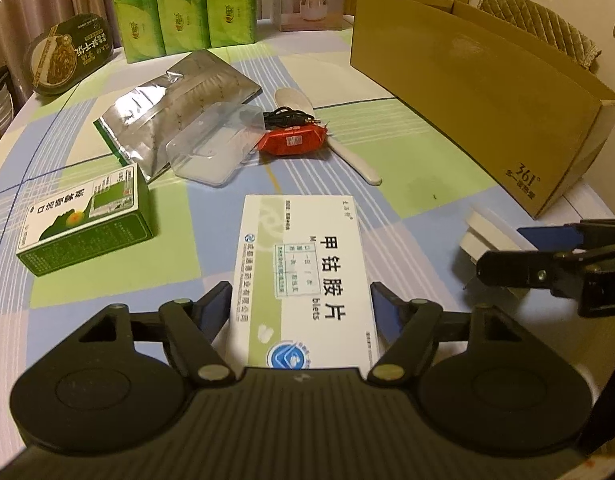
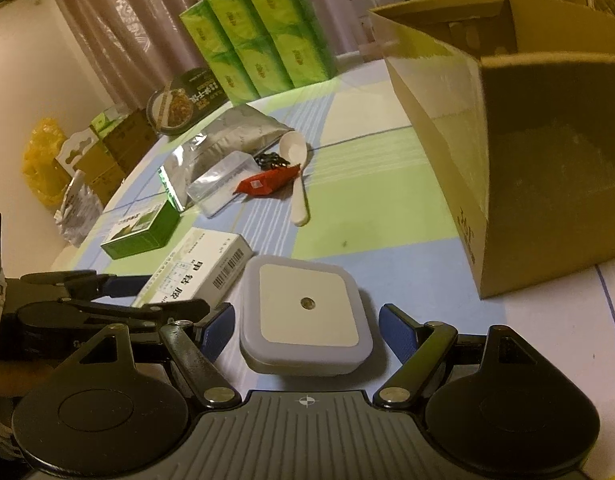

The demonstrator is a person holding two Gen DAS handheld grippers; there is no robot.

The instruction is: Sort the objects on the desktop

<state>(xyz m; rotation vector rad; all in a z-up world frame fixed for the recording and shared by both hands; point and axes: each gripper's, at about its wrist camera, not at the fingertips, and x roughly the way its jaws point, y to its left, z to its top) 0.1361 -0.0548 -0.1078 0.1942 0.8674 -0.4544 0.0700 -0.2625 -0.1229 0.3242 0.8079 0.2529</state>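
A white medicine box (image 1: 303,280) lies flat on the table between the open fingers of my left gripper (image 1: 301,312); small gaps show at both pads. It also shows in the right wrist view (image 2: 203,268). A square white night light (image 2: 307,312) lies between the open fingers of my right gripper (image 2: 305,334), with gaps on both sides. In the left wrist view the night light (image 1: 487,236) is partly hidden by my right gripper (image 1: 519,252). A green medicine box (image 1: 87,220) lies to the left.
A brown cardboard box (image 1: 487,92) lies on its side at the right, opening visible in the right wrist view (image 2: 547,168). Mid-table lie a silver pouch (image 1: 171,108), a clear plastic case (image 1: 215,144), a red packet (image 1: 293,140), a black cable (image 1: 291,116) and a white spoon (image 1: 331,132). Green tissue packs (image 1: 183,4) stand behind.
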